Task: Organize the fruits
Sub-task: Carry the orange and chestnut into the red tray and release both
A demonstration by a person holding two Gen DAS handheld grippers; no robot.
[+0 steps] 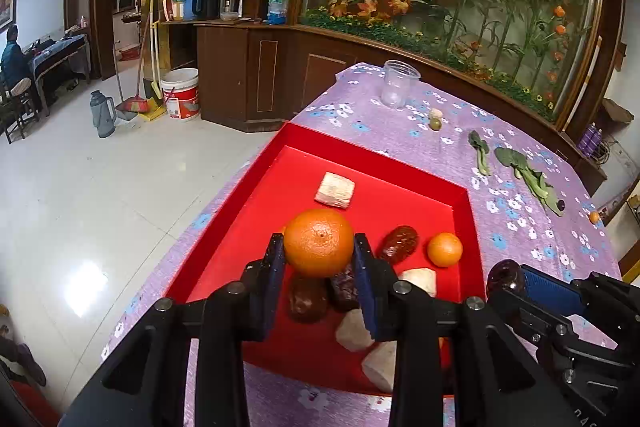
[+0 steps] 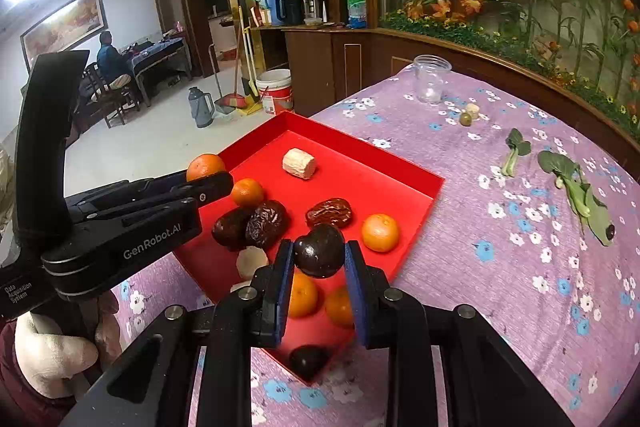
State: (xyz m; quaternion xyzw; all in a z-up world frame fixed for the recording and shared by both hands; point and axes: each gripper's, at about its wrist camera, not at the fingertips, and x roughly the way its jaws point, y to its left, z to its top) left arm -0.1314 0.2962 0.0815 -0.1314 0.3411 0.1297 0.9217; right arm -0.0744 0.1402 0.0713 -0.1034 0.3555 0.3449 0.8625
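My left gripper (image 1: 319, 247) is shut on a large orange (image 1: 319, 242), held just above the red tray (image 1: 404, 165). In the right wrist view the same orange (image 2: 205, 166) shows at the left gripper's tip, over the tray's left rim. My right gripper (image 2: 319, 254) is shut on a dark round plum (image 2: 320, 250) above the tray's near part. Inside the red tray (image 2: 360, 143) lie wrinkled dates (image 2: 329, 211), small oranges (image 2: 380, 232), pale chunks (image 2: 299, 163) and another dark plum (image 2: 309, 361).
On the purple flowered cloth (image 2: 520, 307) stand a clear plastic jar (image 2: 431, 79), a green olive (image 2: 465, 119) beside a pale piece, and leafy greens (image 2: 576, 187). A small orange (image 1: 594, 217) lies near the table's far right edge. A person's gloved hand (image 2: 48, 355) holds the left gripper.
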